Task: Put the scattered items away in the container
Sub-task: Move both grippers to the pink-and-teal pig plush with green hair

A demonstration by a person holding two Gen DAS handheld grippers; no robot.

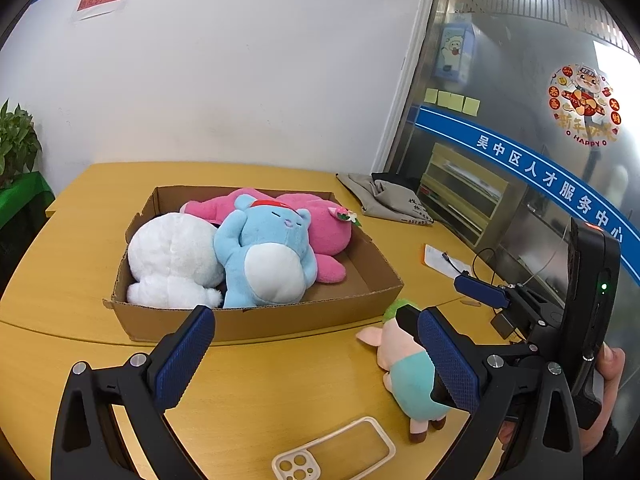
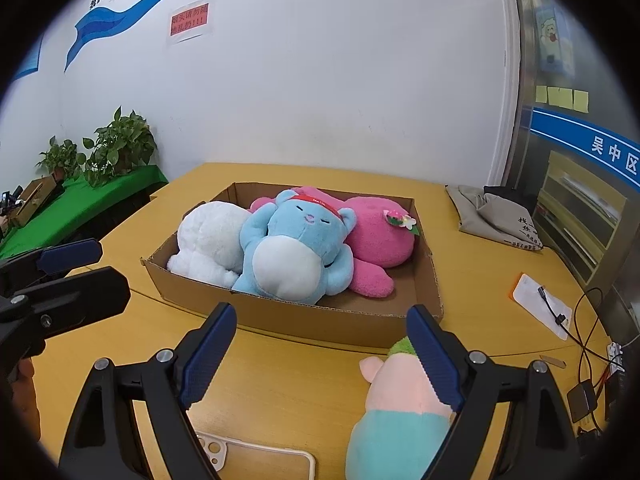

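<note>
Two loose items are left on the yellow worktop [image 1: 260,392] in the left wrist view: a small pig plush [image 1: 404,368] in a teal outfit at lower right and a clear phone case [image 1: 336,454] at the bottom edge, both in front of the cardboard box [image 1: 256,322], which already holds a white plush [image 1: 172,260], a blue plush [image 1: 268,256] and a pink plush [image 1: 324,228]. The left gripper [image 1: 316,360] has its jaws wide apart, holding nothing; its right finger hides part of the pig, so closing from here would likely nudge the toy, not grip it. The flat case risks slipping out of any pinch, as little of its edge stands off the worktop. In the right wrist view the right gripper [image 2: 324,356] is likewise spread and empty, with the pig plush [image 2: 400,412] beneath its right finger at lower right; whether they touch I cannot tell. The phone case [image 2: 256,460] is cut off by the bottom edge. The box [image 2: 320,320] is crowded, so another toy could roll over its low wall. The other gripper intrudes at far left, its jaws cropped.
</note>
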